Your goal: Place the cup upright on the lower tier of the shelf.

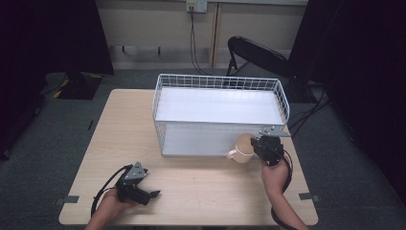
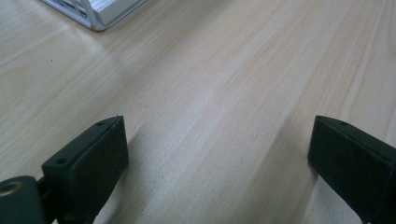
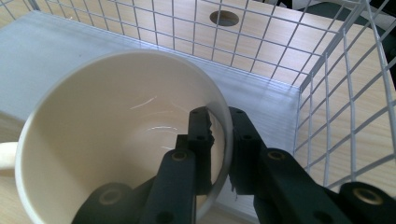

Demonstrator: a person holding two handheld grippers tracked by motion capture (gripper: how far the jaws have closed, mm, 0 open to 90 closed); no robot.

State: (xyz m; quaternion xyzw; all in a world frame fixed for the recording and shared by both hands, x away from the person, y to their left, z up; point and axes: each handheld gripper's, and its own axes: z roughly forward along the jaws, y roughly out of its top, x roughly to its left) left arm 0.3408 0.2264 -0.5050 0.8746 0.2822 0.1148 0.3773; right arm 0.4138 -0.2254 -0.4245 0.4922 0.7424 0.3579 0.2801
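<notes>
- The table (image 1: 191,191) is a pale wooden top; every place below is given relative to the wire basket that stands on it.
- The wire basket (image 1: 220,115) is white and rectangular, its long axis running across the table from the person's left to right. It sits on the far half of the top, with a flat white panel as its floor.
- The cup (image 1: 243,148) is cream-coloured and sits just outside the basket's near long wall, close to the basket's near right corner. It is upright or nearly so, its mouth opening upward and its handle pointing toward the person's left, along the basket's near wall. In the right gripper view the cup's open mouth (image 3: 116,135) lies in front of the basket's mesh corner, tipped toward the camera; whether its base rests on the table cannot be told.
- The right gripper (image 1: 266,146) is at the cup's right side, just off the basket's near right corner. Its fingers (image 3: 201,140) pinch the cup's wall at the rim, one finger inside the cup and the other outside, pressed tight on the thin wall.
- The left gripper (image 1: 152,195) lies low over the table, well apart from the basket and toward the person's left near edge, pointing to the right. Its fingers (image 2: 93,158) are spread wide with bare wood between them; a basket corner (image 2: 100,14) shows far ahead.
</notes>
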